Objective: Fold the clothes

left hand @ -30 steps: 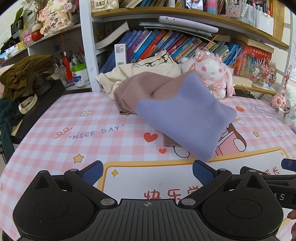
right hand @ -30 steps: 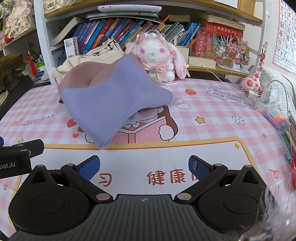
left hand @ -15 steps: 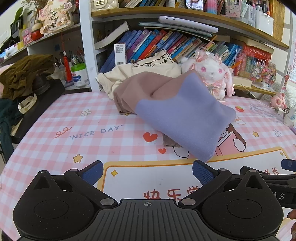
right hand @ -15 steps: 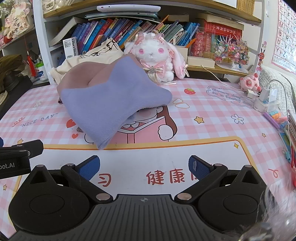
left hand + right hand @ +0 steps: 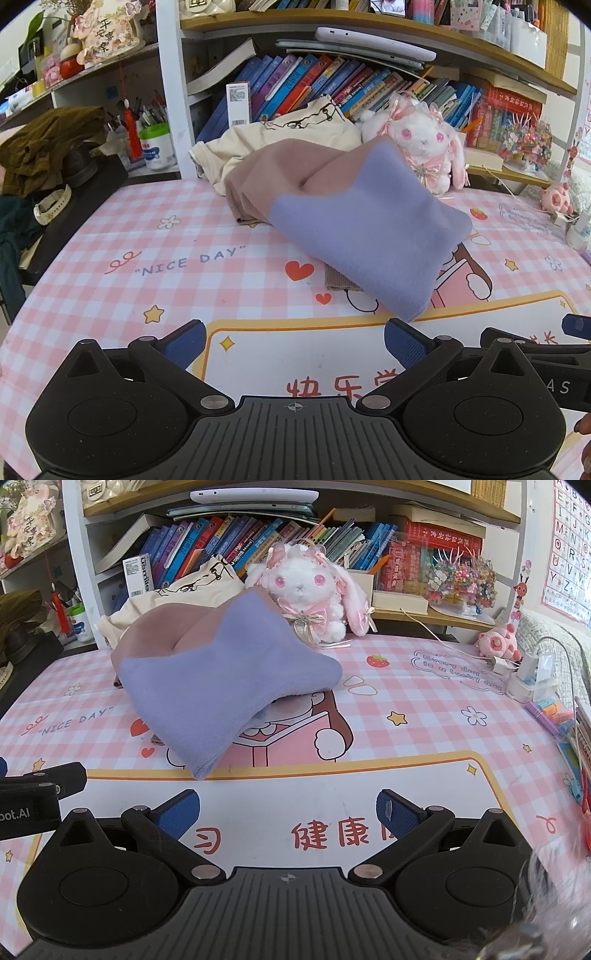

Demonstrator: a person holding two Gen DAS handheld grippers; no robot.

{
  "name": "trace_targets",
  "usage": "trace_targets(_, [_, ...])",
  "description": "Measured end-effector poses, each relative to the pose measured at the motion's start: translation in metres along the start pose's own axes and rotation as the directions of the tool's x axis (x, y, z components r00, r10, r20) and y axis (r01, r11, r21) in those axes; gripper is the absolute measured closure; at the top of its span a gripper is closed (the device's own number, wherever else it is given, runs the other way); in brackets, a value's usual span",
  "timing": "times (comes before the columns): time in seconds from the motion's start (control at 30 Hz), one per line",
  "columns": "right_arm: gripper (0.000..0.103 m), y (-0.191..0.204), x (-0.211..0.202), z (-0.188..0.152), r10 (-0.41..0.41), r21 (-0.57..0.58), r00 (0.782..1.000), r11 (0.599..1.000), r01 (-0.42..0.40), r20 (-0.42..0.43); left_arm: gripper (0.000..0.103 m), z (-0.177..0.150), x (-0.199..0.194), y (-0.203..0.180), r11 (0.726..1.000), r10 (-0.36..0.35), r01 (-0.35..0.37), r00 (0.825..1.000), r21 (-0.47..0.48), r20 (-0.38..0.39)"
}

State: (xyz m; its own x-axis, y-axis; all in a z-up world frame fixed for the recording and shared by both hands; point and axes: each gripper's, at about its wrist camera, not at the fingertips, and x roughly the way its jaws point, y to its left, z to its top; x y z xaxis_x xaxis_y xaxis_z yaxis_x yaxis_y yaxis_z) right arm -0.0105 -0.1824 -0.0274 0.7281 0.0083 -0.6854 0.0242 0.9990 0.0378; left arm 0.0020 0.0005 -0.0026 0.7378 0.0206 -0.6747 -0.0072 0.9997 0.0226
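A folded garment, lavender in front and dusty pink behind, lies bunched on the pink checked table mat; it also shows in the right wrist view. A cream garment is heaped behind it against the bookshelf. My left gripper is open and empty, low over the mat just short of the lavender corner. My right gripper is open and empty, beside the left one, its front edge near the same corner.
A white plush rabbit sits behind the garment. A bookshelf runs along the back. A pink toy, charger and pens lie at the right edge. Dark clothes and a watch are at the left.
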Motion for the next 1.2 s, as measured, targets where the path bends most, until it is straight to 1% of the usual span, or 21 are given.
trace_targets(0.8, [0.000, 0.0012, 0.0030, 0.0009, 0.009, -0.006, 1.000, 1.000, -0.009, 0.000, 0.000, 0.0000, 0.0014, -0.0002, 1.000, -0.001, 0.001, 1.000, -0.006, -0.003])
trace_targets(1.0, [0.000, 0.0015, 0.0042, 0.0020, 0.014, -0.007, 1.000, 1.000, -0.014, 0.000, 0.000, 0.0008, 0.0013, -0.0045, 1.000, 0.006, -0.006, 1.000, 0.018, 0.003])
trace_targets(1.2, [0.000, 0.0012, 0.0056, 0.0024, 0.020, -0.007, 1.000, 1.000, -0.020, 0.000, 0.000, 0.0013, 0.0010, -0.0053, 0.999, -0.029, 0.029, 0.999, 0.019, 0.012])
